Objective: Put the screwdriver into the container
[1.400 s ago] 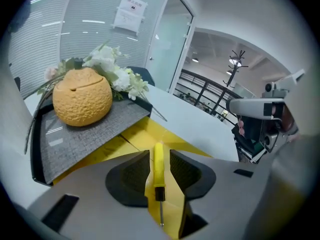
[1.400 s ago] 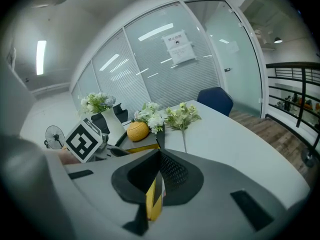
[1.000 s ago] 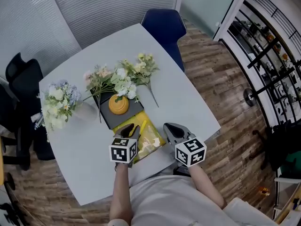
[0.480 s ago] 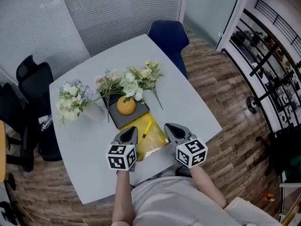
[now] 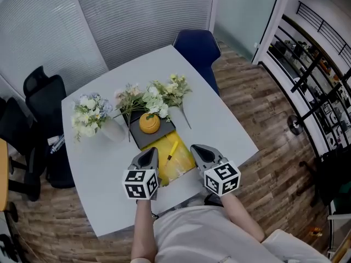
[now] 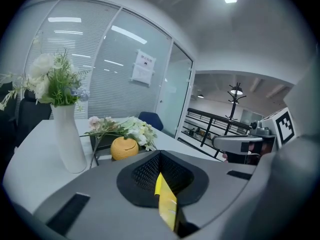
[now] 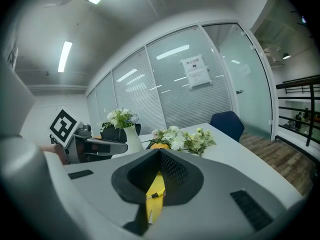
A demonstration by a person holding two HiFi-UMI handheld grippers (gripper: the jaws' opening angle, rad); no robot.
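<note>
Forearms out over the near edge of the table (image 5: 222, 122), side by side, both tools tilted slightly downward. Left gripper (image 5: 148, 156): jaws just closed, nothing between them. Right gripper (image 5: 198, 151): jaws together, empty. Screwdriver (image 5: 171, 149) lies in the yellow container (image 5: 184, 163), between the two tips.

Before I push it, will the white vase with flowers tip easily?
Probably yes: the white vase is tall and narrow under a wide bouquet, so it looks top-heavy. Its surface seems smooth and hard, so it may slide first and could break if it falls.
</note>
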